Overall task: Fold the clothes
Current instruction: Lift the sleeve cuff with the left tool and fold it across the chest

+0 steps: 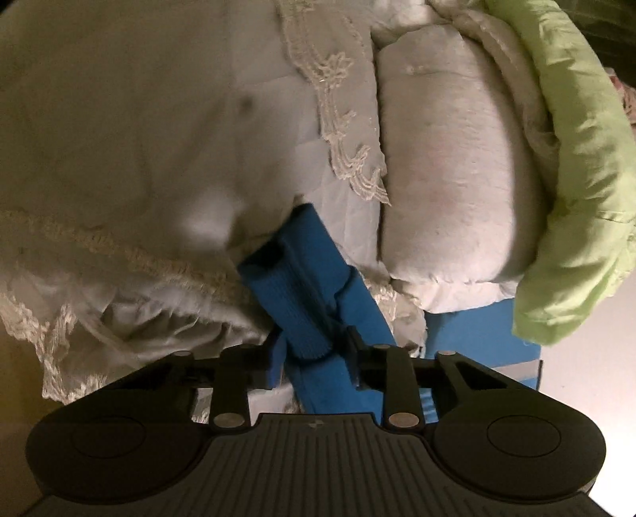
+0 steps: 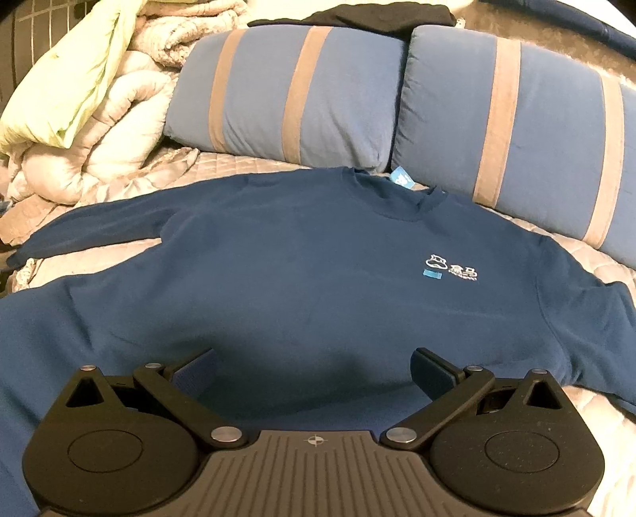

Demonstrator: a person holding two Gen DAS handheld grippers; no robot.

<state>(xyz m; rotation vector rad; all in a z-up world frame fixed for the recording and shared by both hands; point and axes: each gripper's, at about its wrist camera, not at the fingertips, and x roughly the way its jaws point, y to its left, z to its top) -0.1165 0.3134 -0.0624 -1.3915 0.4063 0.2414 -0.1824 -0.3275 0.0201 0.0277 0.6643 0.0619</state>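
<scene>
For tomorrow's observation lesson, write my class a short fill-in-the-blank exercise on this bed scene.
1. The left gripper is shut on the sweatshirt's ____.
2. The right gripper hovers ____ over the sweatshirt.
3. Behind the sweatshirt lie two striped ____.
4. The white logo sits on the sweatshirt's ____.

Answers: cuff; open; pillows; chest

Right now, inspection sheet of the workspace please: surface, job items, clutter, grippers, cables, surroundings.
Surface: quilted bed cover, pale, mostly covered.
Job's things: blue sweatshirt spread flat, front up, logo showing; its sleeve cuff is in the left gripper.
Clutter: bunched white comforter, lace-edged fabric, green cloth.
Grippers: left gripper shut on the cuff; right gripper open, over the sweatshirt's lower part.
Cables: nothing seen.
Surroundings: two blue striped pillows, a dark garment behind them.
</scene>
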